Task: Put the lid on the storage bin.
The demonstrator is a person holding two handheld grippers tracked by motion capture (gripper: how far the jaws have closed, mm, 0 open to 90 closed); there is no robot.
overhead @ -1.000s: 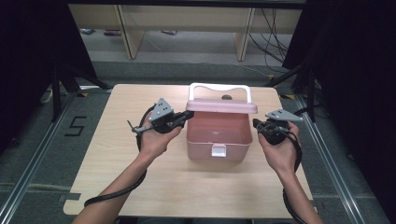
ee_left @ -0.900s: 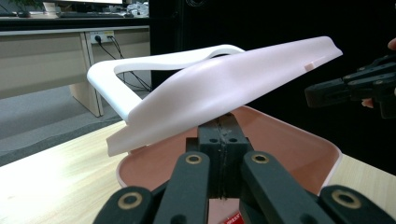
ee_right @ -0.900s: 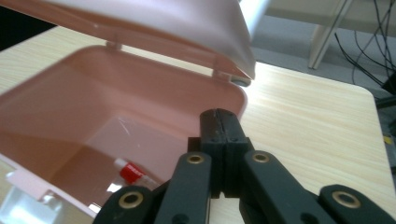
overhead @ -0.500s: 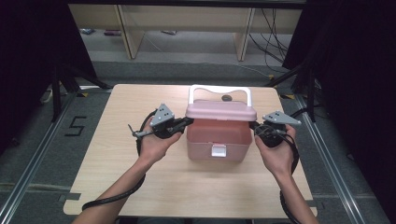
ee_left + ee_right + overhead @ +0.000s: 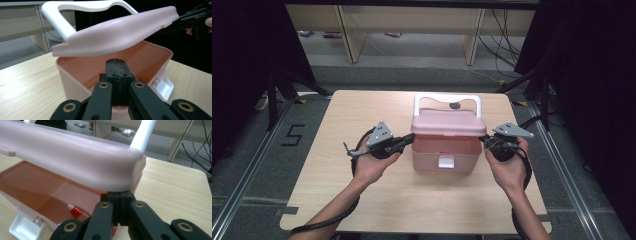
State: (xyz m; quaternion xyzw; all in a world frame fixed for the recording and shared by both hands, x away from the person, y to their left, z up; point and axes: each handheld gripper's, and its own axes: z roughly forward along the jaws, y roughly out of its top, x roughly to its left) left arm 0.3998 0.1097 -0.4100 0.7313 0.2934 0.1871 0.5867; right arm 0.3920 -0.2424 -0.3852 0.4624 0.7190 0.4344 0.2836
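Observation:
A pink plastic box (image 5: 444, 150) stands mid-table with its pink lid (image 5: 448, 124) lifted ajar and its white handle (image 5: 447, 97) tipped to the far side. My left gripper (image 5: 411, 137) is shut and empty, its tips at the box's left rim below the lid (image 5: 117, 32). My right gripper (image 5: 484, 140) is shut too, its tips (image 5: 119, 194) tucked under the lid's right edge (image 5: 70, 160). Inside the box lies a small red and white tube (image 5: 76, 211). A white latch (image 5: 446, 162) hangs open on the front wall.
The light wooden table (image 5: 362, 200) has bare room in front of and beside the box. A small dark item (image 5: 454, 105) lies behind the handle. Beyond the table stand dark frame posts, a grey floor, and wooden furniture legs (image 5: 347, 35).
My left gripper has moved right and down to the box's left rim. The right gripper has stayed at the lid's right edge.

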